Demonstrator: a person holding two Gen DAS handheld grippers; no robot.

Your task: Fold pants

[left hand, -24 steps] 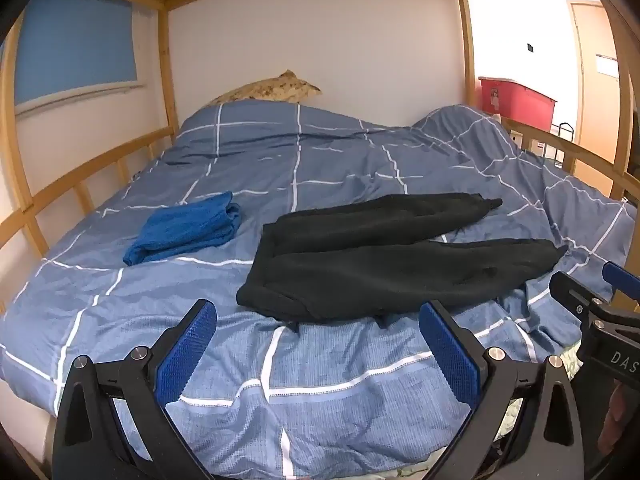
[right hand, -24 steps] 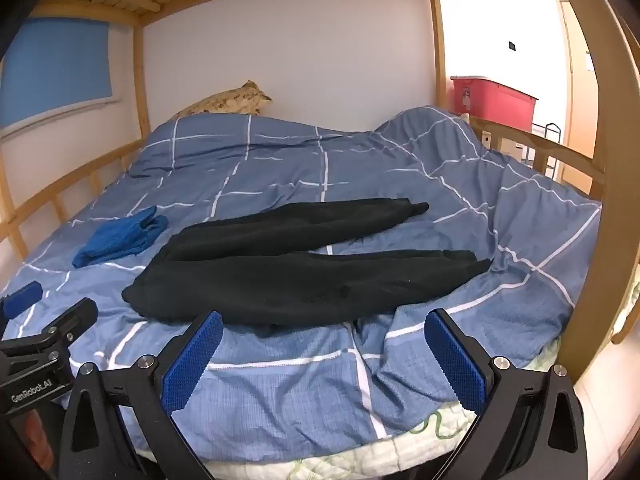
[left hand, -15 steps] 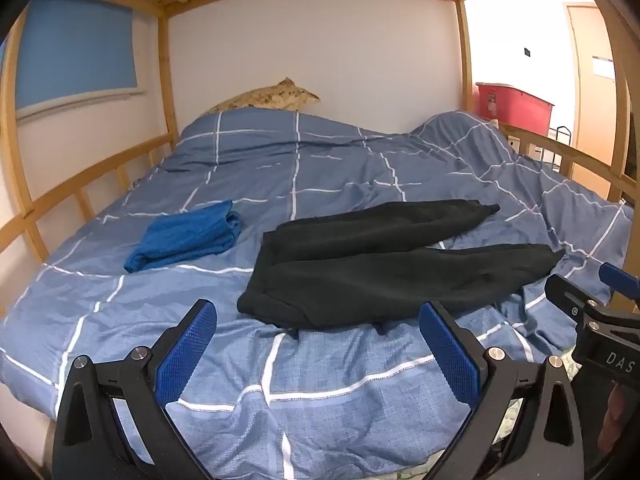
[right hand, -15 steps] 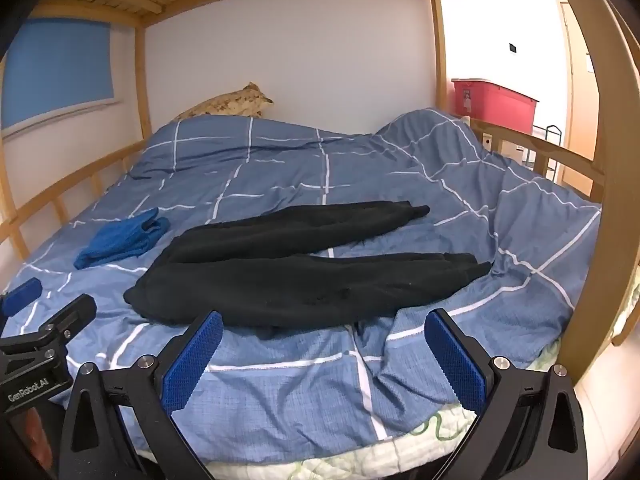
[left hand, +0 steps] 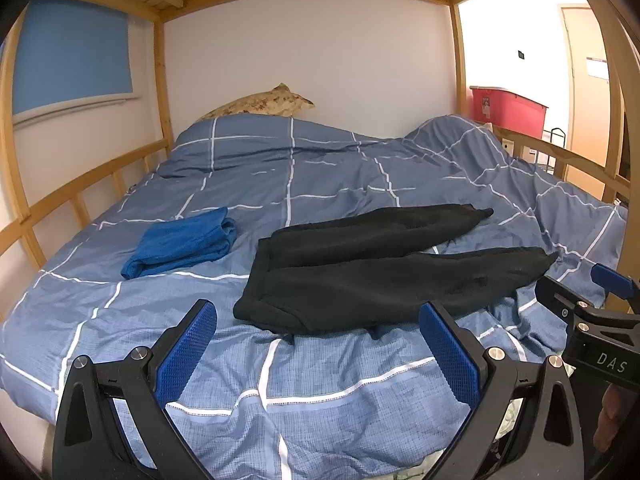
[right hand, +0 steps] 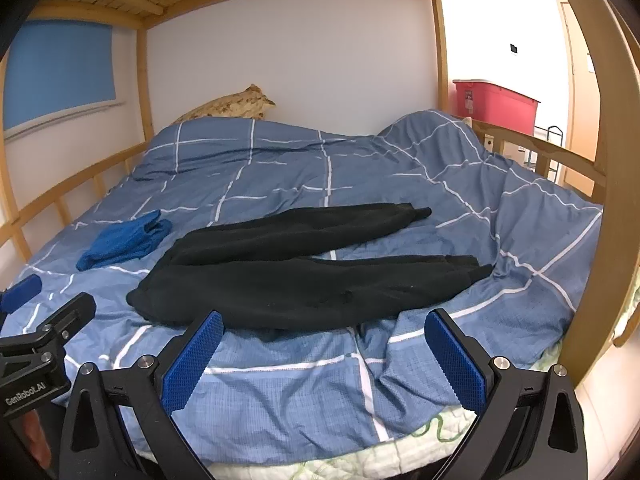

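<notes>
Lower bunk of a wooden bunk bed [left hand: 160, 148], slatted underside overhead, white wall far, blue window blind [left hand: 72, 56] left, red storage bin [left hand: 508, 110] far right. Blue checked duvet [left hand: 320, 176] covers the mattress, rumpled at right. One patterned pillow [left hand: 260, 104] at the far end. One pair of black pants [left hand: 380, 272] flat mid-bed, waistband left, two legs splayed right. One folded blue towel [left hand: 180, 240] left of it, apart. Left gripper [left hand: 316, 354] and right gripper [right hand: 324, 358]: jaws spread, holding nothing, near edge.
</notes>
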